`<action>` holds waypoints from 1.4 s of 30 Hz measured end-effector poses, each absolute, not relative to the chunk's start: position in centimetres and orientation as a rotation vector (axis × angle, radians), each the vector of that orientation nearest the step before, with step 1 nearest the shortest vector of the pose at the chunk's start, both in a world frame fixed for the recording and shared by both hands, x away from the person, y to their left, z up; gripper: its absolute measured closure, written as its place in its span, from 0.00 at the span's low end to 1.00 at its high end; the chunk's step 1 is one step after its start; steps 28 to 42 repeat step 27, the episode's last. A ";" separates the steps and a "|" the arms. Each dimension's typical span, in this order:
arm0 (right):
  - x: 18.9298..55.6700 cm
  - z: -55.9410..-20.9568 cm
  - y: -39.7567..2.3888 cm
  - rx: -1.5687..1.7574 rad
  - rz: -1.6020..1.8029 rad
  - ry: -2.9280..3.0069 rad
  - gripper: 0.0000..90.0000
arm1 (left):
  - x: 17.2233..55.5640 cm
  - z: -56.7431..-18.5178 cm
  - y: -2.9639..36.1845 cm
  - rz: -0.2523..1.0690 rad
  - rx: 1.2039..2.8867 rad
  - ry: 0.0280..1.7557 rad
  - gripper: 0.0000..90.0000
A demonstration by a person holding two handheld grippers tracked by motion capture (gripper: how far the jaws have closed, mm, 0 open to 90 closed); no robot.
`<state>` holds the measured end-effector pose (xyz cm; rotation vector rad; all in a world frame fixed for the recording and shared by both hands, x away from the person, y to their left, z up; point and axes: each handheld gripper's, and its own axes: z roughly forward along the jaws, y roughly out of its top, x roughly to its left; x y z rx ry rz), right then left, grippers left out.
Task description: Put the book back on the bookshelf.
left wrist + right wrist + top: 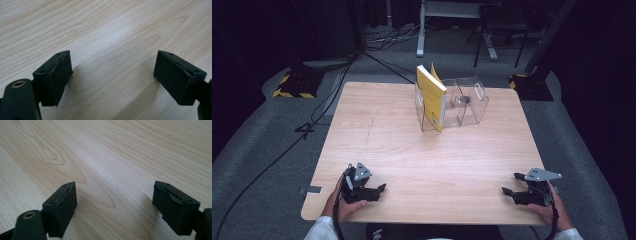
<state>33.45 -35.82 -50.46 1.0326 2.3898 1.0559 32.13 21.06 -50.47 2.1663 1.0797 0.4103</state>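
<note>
A yellow book stands upright at the left end of a clear plastic holder at the back middle of the wooden table. My left gripper rests near the front left edge, held in a hand, jaws open over bare wood. In the left gripper view the left gripper has nothing between its black pads. My right gripper lies near the front right edge, also open, pointing left. The right gripper view shows the right gripper spread wide above the table top, with nothing in it.
A small round metal piece sits inside the clear holder. Beyond the table are cables on a grey floor, a white stand leg and yellow-black striped bases. The wooden top stretches bare between the grippers and the holder.
</note>
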 end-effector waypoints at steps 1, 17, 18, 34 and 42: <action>33.4 -50.5 -35.8 1.037 1.055 2.388 0.22 | 32.1 -50.5 21.1 0.413 2.169 1.076 0.17; 33.4 -50.4 -35.8 1.040 1.052 2.387 0.22 | 32.2 -50.4 21.1 0.413 2.170 1.078 0.17; 33.4 -50.5 -35.8 1.039 1.051 2.385 0.22 | 32.2 -50.5 21.0 0.408 2.167 1.081 0.17; 33.4 -50.5 -35.8 1.051 1.049 2.383 0.20 | 32.2 -50.5 21.0 0.407 2.167 1.082 0.17; 33.4 -50.5 -35.8 1.051 1.049 2.383 0.20 | 32.2 -50.5 21.0 0.407 2.167 1.082 0.17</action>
